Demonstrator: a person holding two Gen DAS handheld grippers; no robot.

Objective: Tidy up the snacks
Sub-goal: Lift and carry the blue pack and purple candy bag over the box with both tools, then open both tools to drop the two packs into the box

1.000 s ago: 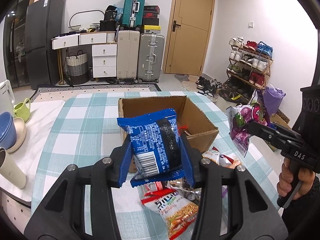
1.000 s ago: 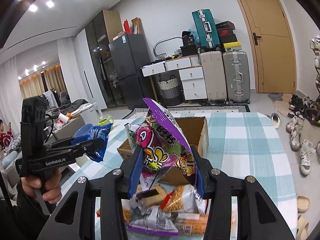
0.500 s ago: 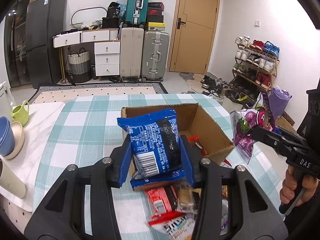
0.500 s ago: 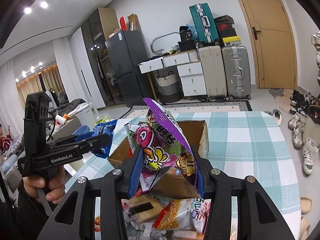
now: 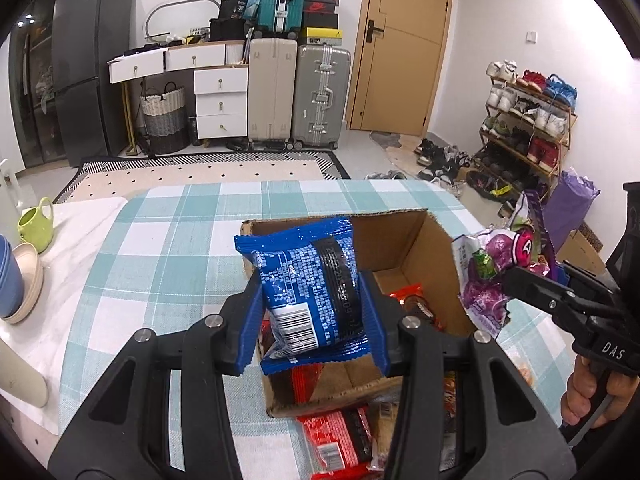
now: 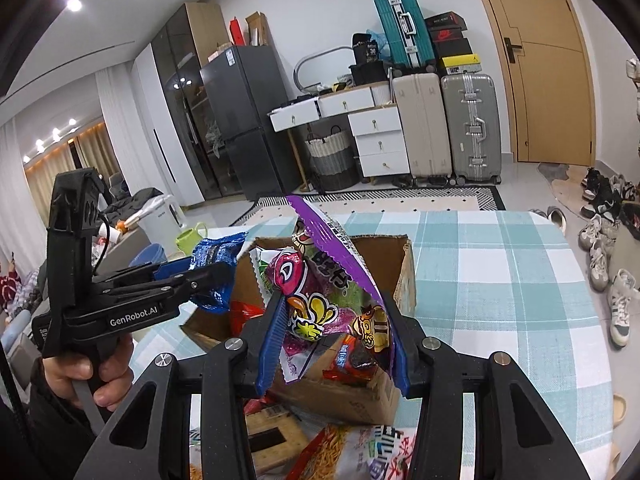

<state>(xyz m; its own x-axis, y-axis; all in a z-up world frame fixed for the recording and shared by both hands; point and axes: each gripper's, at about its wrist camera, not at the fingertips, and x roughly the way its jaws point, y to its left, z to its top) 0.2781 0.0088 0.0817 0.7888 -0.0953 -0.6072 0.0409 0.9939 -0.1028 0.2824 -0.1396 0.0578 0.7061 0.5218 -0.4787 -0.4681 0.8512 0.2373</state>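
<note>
The left tool (image 5: 312, 320) pinches a blue foil snack packet (image 5: 308, 288) upright above the open brown cardboard box (image 5: 436, 248). The right tool (image 6: 336, 340) clamps a purple cartoon-printed snack bag (image 6: 320, 292) beside it. Both hang ready for dropping in, while loose packets (image 5: 340, 440) wait on the near checked counter (image 5: 160, 248).

Relative to the cardboard box (image 5: 404, 236) on the table (image 5: 168, 240): loose snack packets (image 5: 340, 440) lie before it, packets apparently inside, bowls (image 5: 16, 280) far left.
</note>
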